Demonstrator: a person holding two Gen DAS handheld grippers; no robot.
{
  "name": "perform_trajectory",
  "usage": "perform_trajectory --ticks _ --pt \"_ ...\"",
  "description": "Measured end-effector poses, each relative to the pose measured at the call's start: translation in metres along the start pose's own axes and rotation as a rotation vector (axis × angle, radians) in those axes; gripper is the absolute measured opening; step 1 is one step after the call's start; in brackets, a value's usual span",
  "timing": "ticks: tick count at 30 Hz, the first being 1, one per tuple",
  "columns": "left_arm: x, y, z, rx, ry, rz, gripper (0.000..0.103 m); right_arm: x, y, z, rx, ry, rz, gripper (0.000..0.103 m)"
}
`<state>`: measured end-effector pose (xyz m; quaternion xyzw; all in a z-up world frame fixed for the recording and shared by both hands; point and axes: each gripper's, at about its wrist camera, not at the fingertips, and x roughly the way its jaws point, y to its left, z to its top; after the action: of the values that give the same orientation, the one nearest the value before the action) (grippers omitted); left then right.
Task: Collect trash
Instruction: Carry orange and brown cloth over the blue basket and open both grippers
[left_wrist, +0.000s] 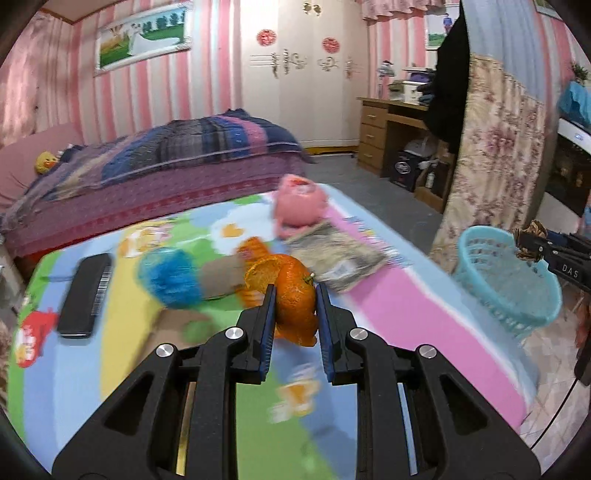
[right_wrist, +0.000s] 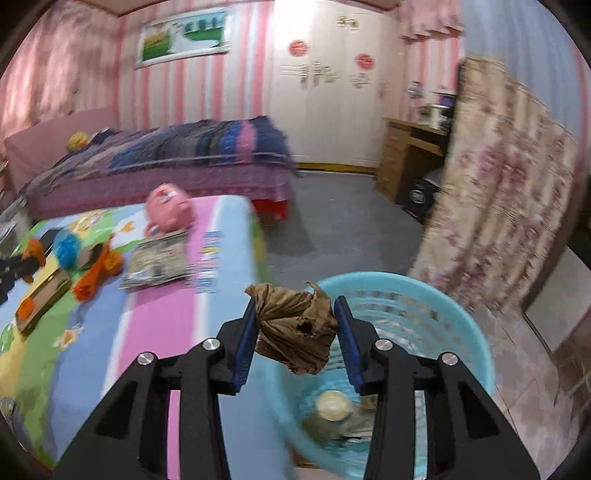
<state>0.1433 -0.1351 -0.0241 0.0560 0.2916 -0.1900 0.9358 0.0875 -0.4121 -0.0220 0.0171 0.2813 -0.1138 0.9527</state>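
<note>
My left gripper (left_wrist: 295, 306) is shut on a piece of orange peel (left_wrist: 295, 306) and holds it above the colourful bed mat (left_wrist: 388, 310). More orange peel (left_wrist: 255, 251) lies on the mat beside it. My right gripper (right_wrist: 297, 330) is shut on a crumpled brown paper (right_wrist: 295, 328) and holds it over the near rim of the light blue trash basket (right_wrist: 406, 295). The basket holds some trash, among it a round pale lid (right_wrist: 332, 404). In the left wrist view the basket (left_wrist: 506, 280) stands off the mat's right edge, with the right gripper (left_wrist: 532, 243) above it.
On the mat lie a blue pompom toy on a cardboard tube (left_wrist: 177, 277), a black comb (left_wrist: 86, 295), a pink plush (left_wrist: 299, 203), a printed packet (left_wrist: 340, 258) and a flat cardboard box (right_wrist: 44, 291). A bed (left_wrist: 147, 173), a floral curtain (left_wrist: 491, 158) and a wooden desk (left_wrist: 391, 129) stand beyond.
</note>
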Motion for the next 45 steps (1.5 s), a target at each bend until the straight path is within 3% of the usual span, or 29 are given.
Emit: perform_trajectory --ticks 17,26,30,39,45 --pt "0.076 -0.177 0.032 0.073 0.04 -0.257 0.02 -0.004 -0.101 -0.013 0.218 -0.021 -0.153 0.041" --pt "0.1 -0.242 0.03 0.134 0.093 -0.355 0.02 -0.014 -0.128 -0.021 0.284 -0.056 -0.207 0.041" --pt "0.107 -0.256 0.029 0.168 0.102 -0.358 0.024 -0.014 -0.129 -0.021 0.281 -0.052 -0.209 0.041" --pt "0.102 -0.236 0.039 0.174 0.041 -0.245 0.081 -0.008 -0.125 -0.021 0.235 -0.026 -0.207 0.041" --pt "0.09 -0.199 0.047 0.135 -0.011 -0.16 0.095 -0.004 -0.121 -0.019 0.222 -0.017 -0.211 0.041"
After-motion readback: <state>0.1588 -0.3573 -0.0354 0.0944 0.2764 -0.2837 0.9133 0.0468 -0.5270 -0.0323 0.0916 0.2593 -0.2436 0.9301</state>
